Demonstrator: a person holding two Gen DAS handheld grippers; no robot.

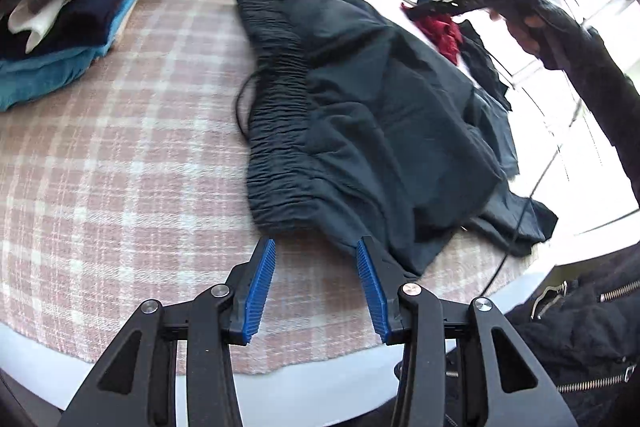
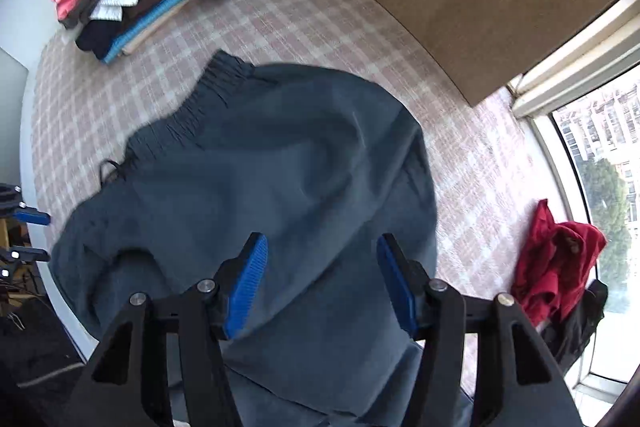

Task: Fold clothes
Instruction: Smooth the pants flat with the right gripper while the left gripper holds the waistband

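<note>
While the dark trousers [image 1: 360,107] lie half folded on the checked cloth [image 1: 120,167], both grippers hover over them with nothing held. The left gripper [image 1: 316,247] stands part open at the near end of the waistband [image 1: 276,99]; the right gripper [image 2: 322,247] stands part open above the legs. Judged step: between folds. Next, each gripper must pinch an edge to double the trousers over.

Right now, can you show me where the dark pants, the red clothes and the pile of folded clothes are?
dark pants [image 2: 280,167]: right wrist view, on the smooth middle cloth.
red clothes [image 2: 556,259]: right wrist view, on the crumpled middle.
pile of folded clothes [image 1: 76,7]: left wrist view, on the dark navy layer.
</note>
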